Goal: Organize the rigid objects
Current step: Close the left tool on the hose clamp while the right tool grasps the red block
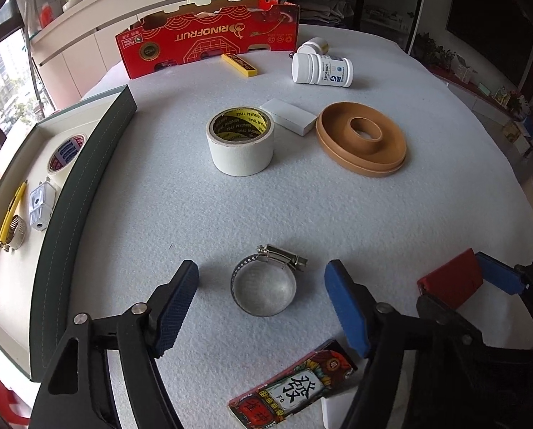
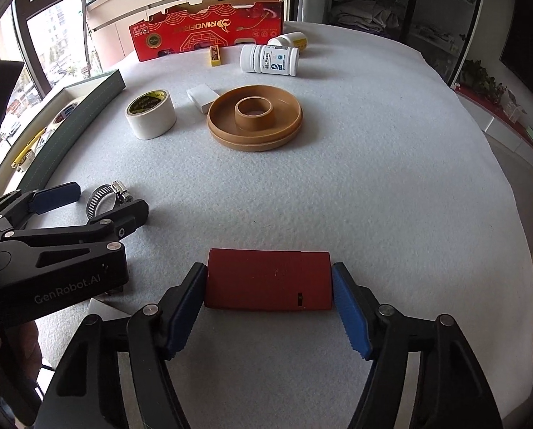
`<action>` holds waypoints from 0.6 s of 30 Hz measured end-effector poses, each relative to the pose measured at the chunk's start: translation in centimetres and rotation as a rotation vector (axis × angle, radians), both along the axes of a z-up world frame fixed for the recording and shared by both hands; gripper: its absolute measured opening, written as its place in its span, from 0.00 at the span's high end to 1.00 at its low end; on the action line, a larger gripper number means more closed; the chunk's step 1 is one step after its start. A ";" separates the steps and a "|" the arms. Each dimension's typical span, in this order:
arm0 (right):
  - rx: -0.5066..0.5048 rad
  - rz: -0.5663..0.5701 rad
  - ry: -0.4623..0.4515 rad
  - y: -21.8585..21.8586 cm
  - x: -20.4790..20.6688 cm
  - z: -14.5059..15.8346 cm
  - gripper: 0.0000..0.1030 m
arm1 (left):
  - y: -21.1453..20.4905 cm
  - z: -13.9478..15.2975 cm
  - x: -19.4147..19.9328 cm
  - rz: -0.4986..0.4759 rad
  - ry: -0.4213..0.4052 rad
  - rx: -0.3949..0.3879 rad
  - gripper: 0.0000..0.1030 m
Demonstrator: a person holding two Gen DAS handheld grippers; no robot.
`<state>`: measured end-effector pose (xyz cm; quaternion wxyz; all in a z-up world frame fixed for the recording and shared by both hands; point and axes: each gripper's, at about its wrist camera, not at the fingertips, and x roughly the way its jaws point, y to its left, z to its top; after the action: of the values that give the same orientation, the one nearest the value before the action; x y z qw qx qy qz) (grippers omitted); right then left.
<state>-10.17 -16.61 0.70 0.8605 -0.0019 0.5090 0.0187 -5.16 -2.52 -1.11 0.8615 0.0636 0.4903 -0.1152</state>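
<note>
A metal hose clamp lies on the white felt table between the blue pads of my left gripper; felt shows on both sides of it, so that gripper is open. The right wrist view shows the same clamp partly behind the left gripper. A flat dark red box lies crosswise in my right gripper, with a blue pad against each short end. The left wrist view catches the red box at the right edge, held the same way.
A green-walled tray at the left holds tape, a yellow cutter, a second clamp and a white adapter. Mid-table stand a white tape roll, a small white box and a tan ring dish. Behind are white bottles, a yellow case and a red carton. A patterned box lies near me.
</note>
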 end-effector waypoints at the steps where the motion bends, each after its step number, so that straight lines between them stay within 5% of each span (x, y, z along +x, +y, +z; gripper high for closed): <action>1: 0.001 -0.003 -0.001 -0.1 -0.1 0.0 0.32 | -0.2 0.1 -0.2 -0.014 0.000 -0.001 0.46; 2: 0.000 -0.005 -0.002 -0.2 -0.1 0.1 0.32 | -0.5 0.2 -0.3 -0.025 0.000 0.000 0.60; 3: 0.001 -0.009 -0.007 -0.3 -0.2 0.2 0.32 | -0.6 0.3 -0.4 -0.032 0.003 -0.006 0.64; 18: 0.076 -0.069 -0.035 -1.8 -0.8 1.1 0.32 | 0.1 3.0 -2.4 -0.028 -0.016 -0.134 0.64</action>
<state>-10.93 -18.40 1.78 0.8689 0.0478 0.4925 0.0083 -7.59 -2.40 1.90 0.8660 0.0135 0.4739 -0.1591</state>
